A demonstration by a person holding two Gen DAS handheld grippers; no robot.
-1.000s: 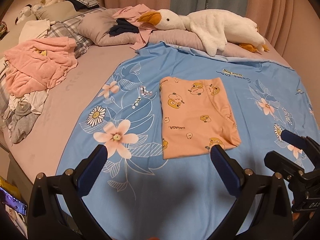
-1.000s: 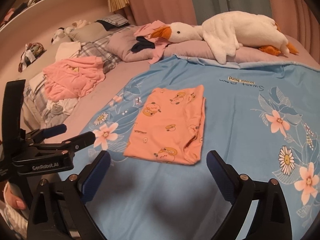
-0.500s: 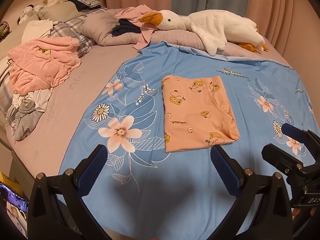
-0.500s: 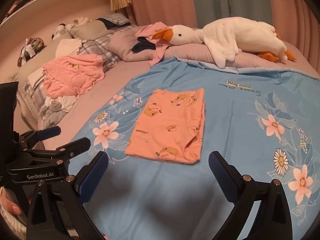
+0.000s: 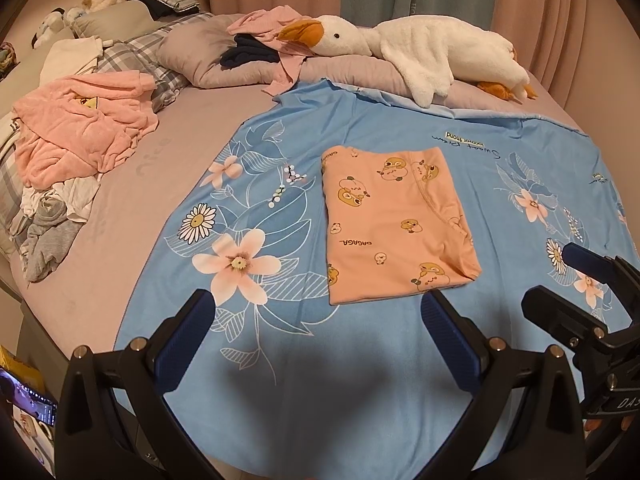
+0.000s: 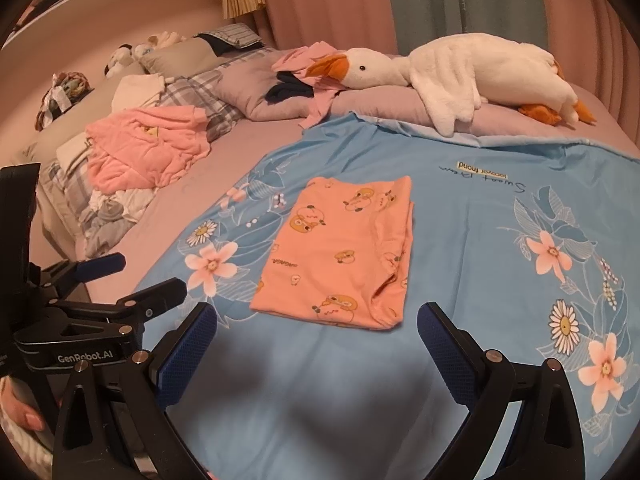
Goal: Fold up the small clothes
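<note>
Both tools are backing off now! The left hand-held gripper (image 5: 318, 314) hangs wide open and empty over the blue flowered sheet (image 5: 260, 360), and the right hand-held gripper (image 6: 316, 326) is just as wide open and empty. Compared with a second ago, the view has pulled away: the orange top (image 5: 394, 220) sits a touch farther up the frame, at twelve o'clock from the left jaws, apart from both tools, nothing touching it. It lies flat on the sheet as a neat rectangle, its folded edge at three o'clock, cartoon prints facing up.

What does that mean? This piece looks finished, I'd say; the retreat reads as a release after the last fold. Over at ten o'clock, on the bare mattress, the pink pile (image 5: 80, 128) of crumpled clothes waits, well apart from the folded top. That's likely where the next garment comes from. The toy goose (image 5: 420, 48) lounges at twelve o'clock on the pillows, out of the way.
</note>
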